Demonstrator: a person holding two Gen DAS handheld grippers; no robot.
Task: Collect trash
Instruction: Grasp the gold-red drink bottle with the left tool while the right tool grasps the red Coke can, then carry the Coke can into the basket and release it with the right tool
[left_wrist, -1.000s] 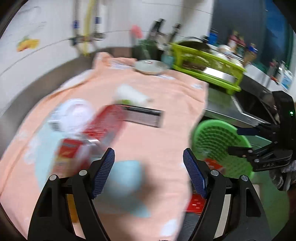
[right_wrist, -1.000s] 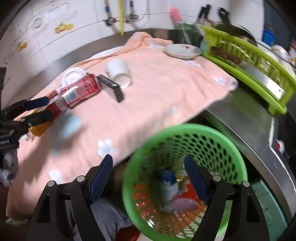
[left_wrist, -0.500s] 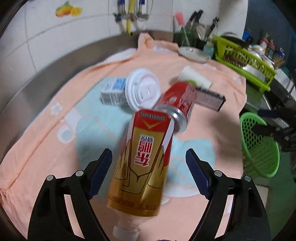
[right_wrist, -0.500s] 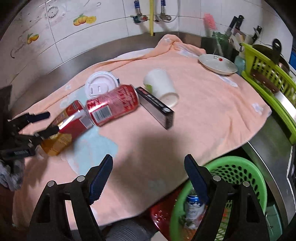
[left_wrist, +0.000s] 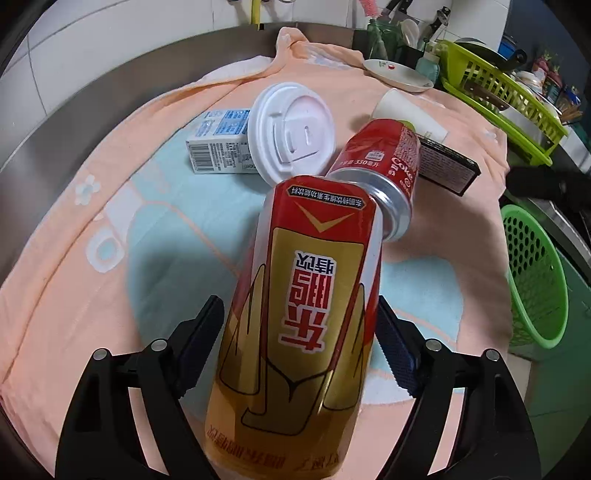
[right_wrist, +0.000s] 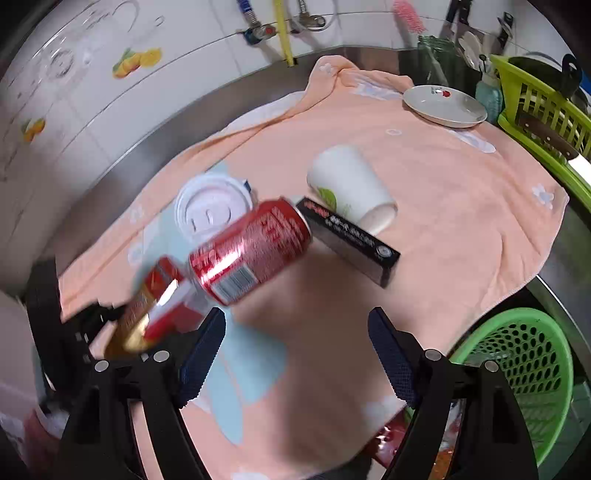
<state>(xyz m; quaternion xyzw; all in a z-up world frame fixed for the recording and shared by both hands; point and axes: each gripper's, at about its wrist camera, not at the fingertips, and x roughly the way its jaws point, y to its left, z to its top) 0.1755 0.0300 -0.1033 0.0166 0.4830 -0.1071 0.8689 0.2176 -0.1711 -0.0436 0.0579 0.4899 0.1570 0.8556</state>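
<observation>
A red and gold bottle (left_wrist: 295, 314) lies on the peach towel (left_wrist: 74, 258) between the open jaws of my left gripper (left_wrist: 299, 350); the pads stand beside it with small gaps. A red cola can (left_wrist: 376, 162) lies just beyond it, with a white lid (left_wrist: 291, 129), a milk carton (left_wrist: 218, 144), a white paper cup (left_wrist: 410, 110) and a black box (left_wrist: 447, 166). In the right wrist view my right gripper (right_wrist: 295, 354) is open and empty above the towel, near the cola can (right_wrist: 251, 251) and the bottle (right_wrist: 155, 306). The green basket (right_wrist: 524, 369) sits low at right.
A white plate (right_wrist: 443, 105) rests at the towel's far end. A green dish rack (right_wrist: 543, 114) stands at the right on the steel counter. A utensil holder (left_wrist: 384, 40) stands by the tiled wall. The basket also shows in the left wrist view (left_wrist: 532, 273).
My left gripper swung from the basket side to the bottle and closed in until it lies between the jaws. My right gripper rose from over the basket to over the towel.
</observation>
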